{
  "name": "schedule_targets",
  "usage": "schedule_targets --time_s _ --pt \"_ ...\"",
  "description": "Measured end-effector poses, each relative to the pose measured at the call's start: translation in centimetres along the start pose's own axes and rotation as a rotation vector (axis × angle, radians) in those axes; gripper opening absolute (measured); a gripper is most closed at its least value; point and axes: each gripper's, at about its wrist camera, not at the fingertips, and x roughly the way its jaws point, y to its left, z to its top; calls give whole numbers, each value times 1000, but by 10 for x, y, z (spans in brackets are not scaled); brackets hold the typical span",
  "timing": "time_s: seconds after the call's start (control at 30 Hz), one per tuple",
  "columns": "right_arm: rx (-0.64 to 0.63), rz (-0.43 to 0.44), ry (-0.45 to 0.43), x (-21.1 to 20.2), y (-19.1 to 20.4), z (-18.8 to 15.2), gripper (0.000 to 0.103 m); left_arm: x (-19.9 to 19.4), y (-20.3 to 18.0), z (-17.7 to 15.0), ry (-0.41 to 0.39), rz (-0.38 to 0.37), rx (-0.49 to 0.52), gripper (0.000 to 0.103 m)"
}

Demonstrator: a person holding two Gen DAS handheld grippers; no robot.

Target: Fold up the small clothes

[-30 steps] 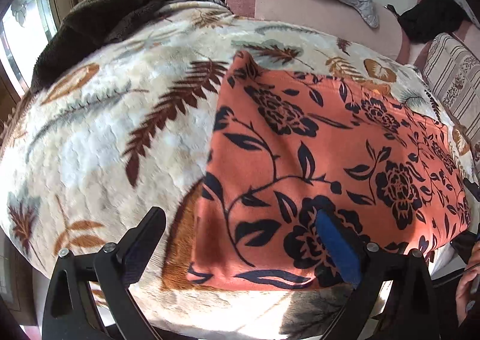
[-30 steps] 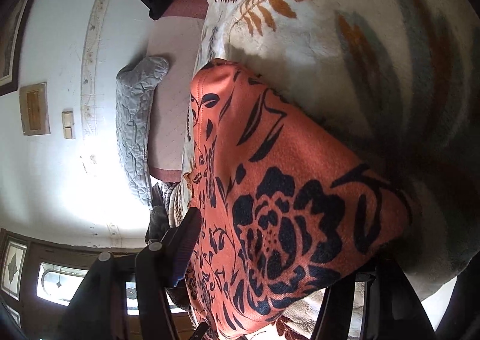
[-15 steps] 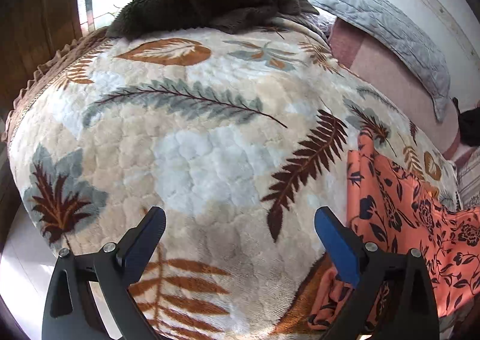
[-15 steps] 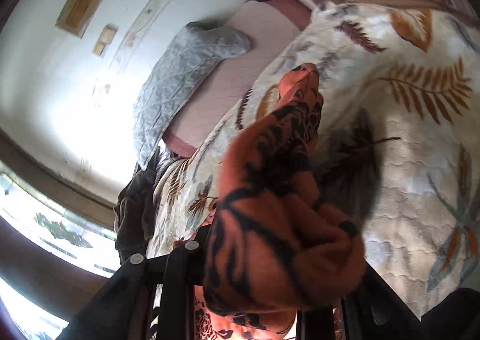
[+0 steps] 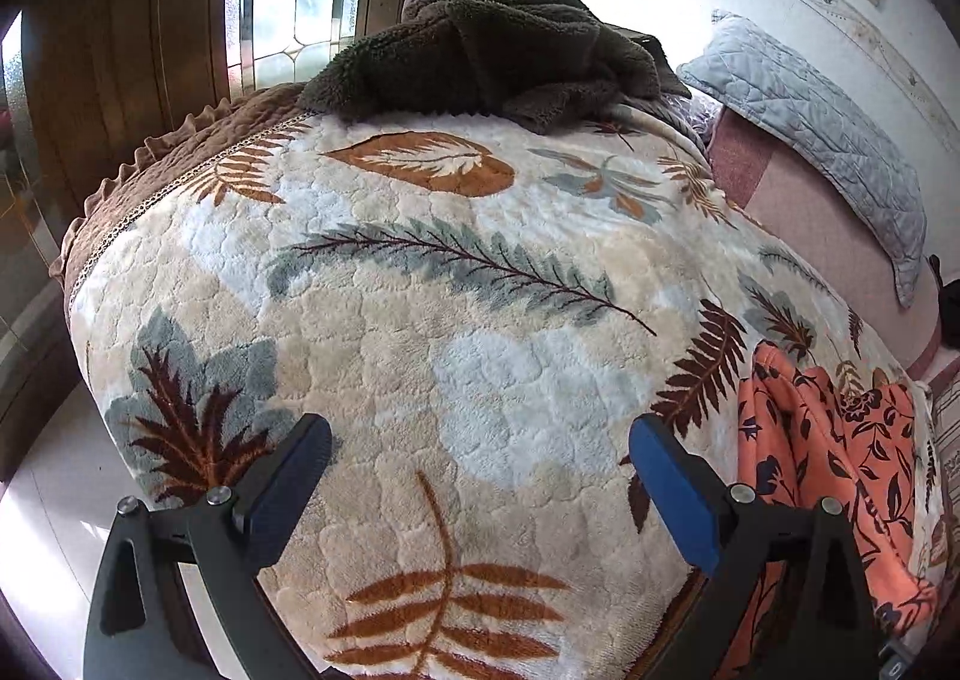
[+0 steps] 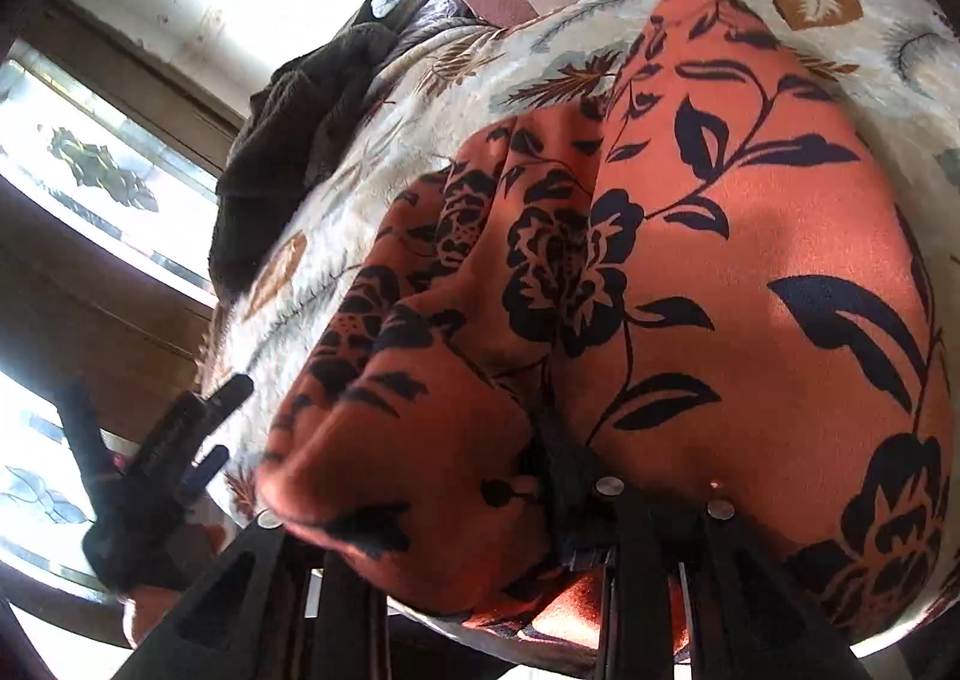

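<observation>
While the left gripper (image 5: 480, 476) hangs over the leaf-print fleece blanket (image 5: 420, 320), its blue-padded fingers (image 5: 672, 494) stand wide apart with nothing between them, only plush pile below. Off to its right, the orange garment with the dark floral print (image 5: 840, 452) lies bunched in folds on the blanket, near the bed's edge. Over in the right wrist view, that same orange cloth (image 6: 690, 290) fills almost everything, draped and heaped right over the right gripper (image 6: 570, 500); its jaws are easing open with fabric gathered between them, though the pads are buried and I cannot tell whether they press on it. At far left there, the left gripper (image 6: 180, 440) shows small. A dark brown fleece (image 5: 492, 56) sits heaped at the blanket's far end, beside a grey quilted pillow (image 5: 822, 122).
</observation>
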Motion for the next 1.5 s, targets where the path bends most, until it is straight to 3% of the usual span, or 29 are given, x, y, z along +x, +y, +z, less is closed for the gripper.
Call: schedule_targets --time_s 0.03,0.1,0.13,0.23,0.3,0.37,0.47,0.5,0.57,0.7,0.73,0.83,1.0,1.1,1.2,1.33,1.5 --pt "-47 13 -28 -5 4 -5 51 -1 -1 0 -5 -9 2 99" --pt "-111 137 6 -16 8 -10 82 -5 -6 0 -23 -34 11 99" --pt "-133 181 22 -24 8 -12 84 -8 -10 0 -37 -47 17 99" --pt "-141 240 10 -56 -8 -18 84 -21 -26 -1 -86 -121 37 99" --pt "-112 242 -53 -78 -33 -11 83 -33 -41 -5 -126 -189 71 99" --pt "-96 175 -127 -100 -57 -8 72 -47 -59 -11 -171 -258 134 99" --pt "-29 93 -171 -115 -96 1 42 -65 -92 -26 -214 -353 255 99" --pt "3 78 -184 -118 -106 1 38 -67 -103 -31 -211 -358 295 99" --pt "40 79 -176 -111 -118 8 38 -60 -124 -43 -175 -313 376 99" --pt "30 19 -78 -75 -119 2 38 -1 -150 -71 54 -48 583 100" --pt "11 18 -80 -74 -117 2 38 7 -146 -73 78 -38 576 101" --pt "-1 14 -70 -76 -113 14 38 8 -130 -64 103 -114 497 101" --pt "24 9 -132 -73 -108 65 37 8 -130 -67 89 -122 540 101" --pt "68 -1 -96 -41 -113 98 38 8 -133 -68 79 -127 566 102" --pt "171 -31 -4 4 -130 121 38 13 -131 -65 98 -151 557 103" --pt "191 -7 -17 3 -135 128 38 16 -129 -64 112 -164 544 103" --pt "119 43 -80 -49 -123 97 40 8 -129 -67 87 -149 549 103"
